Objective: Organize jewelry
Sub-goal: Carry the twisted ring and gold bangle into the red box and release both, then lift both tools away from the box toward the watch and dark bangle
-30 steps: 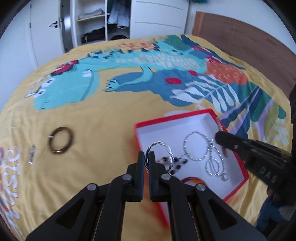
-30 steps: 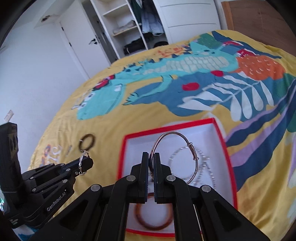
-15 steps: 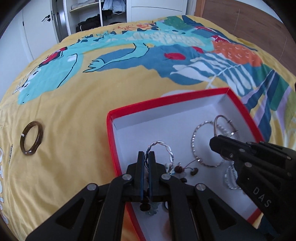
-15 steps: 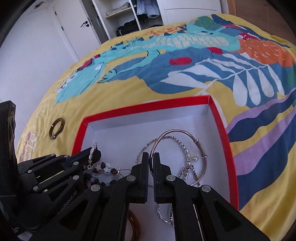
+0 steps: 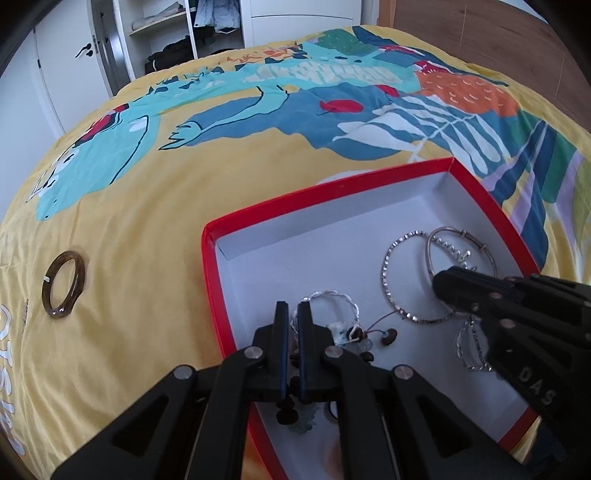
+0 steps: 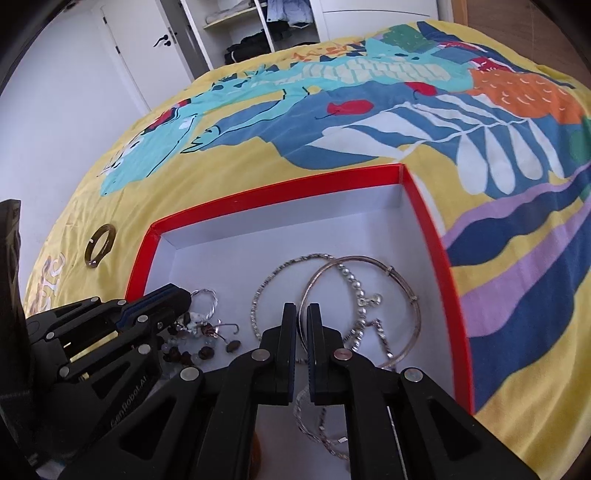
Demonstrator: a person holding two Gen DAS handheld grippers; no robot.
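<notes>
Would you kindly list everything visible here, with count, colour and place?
Box: one, red rim, white inside, on the bedspread.
Bangles: several, silver, in the box's right half.
Twisted bangle: one, silver, between the left gripper's fingers.
Beads: a cluster, brown and white, near left of the box.
Brown ring: one, on the bedspread left of the box.
Bedspread: one, yellow with blue-green print.
Wardrobe: one, white, open, behind the bed.
Left gripper: black, slightly parted around the twisted bangle.
Right gripper: black, slightly parted around a bangle.
</notes>
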